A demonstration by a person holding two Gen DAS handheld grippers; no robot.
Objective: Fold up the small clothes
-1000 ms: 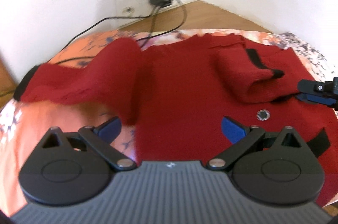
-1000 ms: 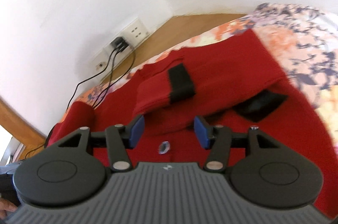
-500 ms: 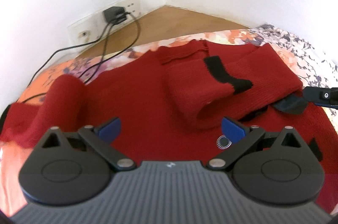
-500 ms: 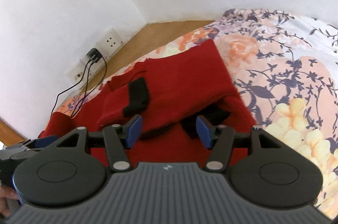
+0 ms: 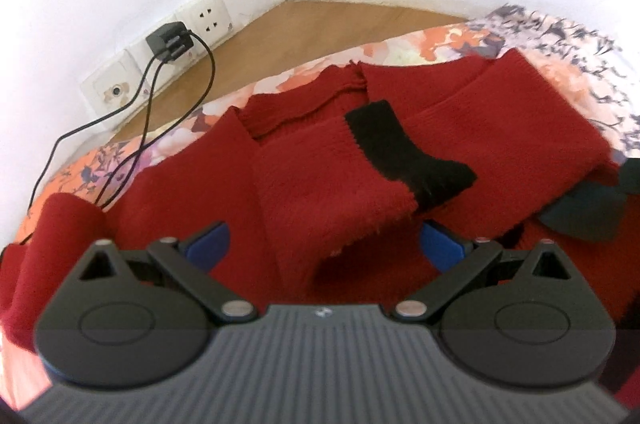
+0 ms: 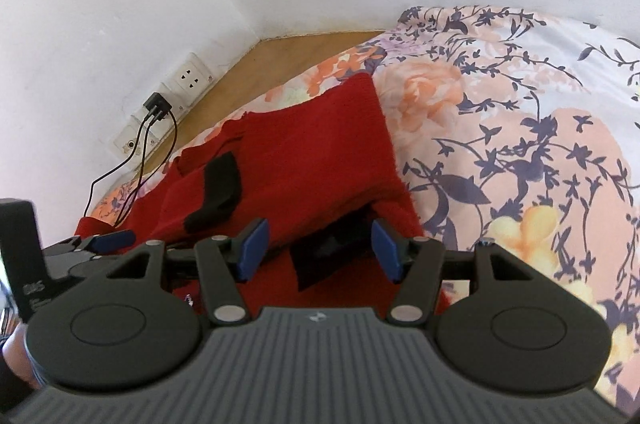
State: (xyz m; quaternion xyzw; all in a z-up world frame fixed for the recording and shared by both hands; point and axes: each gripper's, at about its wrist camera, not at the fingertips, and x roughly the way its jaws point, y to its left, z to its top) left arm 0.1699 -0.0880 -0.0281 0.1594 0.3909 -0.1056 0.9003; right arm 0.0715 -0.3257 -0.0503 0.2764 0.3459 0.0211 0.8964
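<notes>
Right now I have one garment to deal with, a red knit sweater (image 5: 328, 192) spread flat on the floral bedsheet (image 6: 520, 112), which gives me a soft, broad surface to fold against. One sleeve (image 5: 480, 128) already lies folded across the chest, its black cuff (image 5: 404, 148) resting on the body, so I judge that side to be done. The other sleeve (image 5: 60, 236) trails out toward the left edge of the left wrist view, bunched and not yet brought in. A second black patch (image 6: 328, 252) peeks from under the folded part near my right gripper (image 6: 316, 248); I cannot tell whether it is a cuff or a trim.

My left gripper (image 5: 324, 248) hangs over the lower chest with its jaws spread wide and nothing between them. The right one is also spread apart and empty, poised just above the sweater's right edge. I count two grippers, two sleeves, one sweater.

Beyond the bed, on the wall, sit three socket plates, one charger (image 5: 170, 42) plugged in, and two cables (image 5: 132, 128) running down onto the sheet beside the loose sleeve. I would guess those cables could snag when I lift that sleeve.
</notes>
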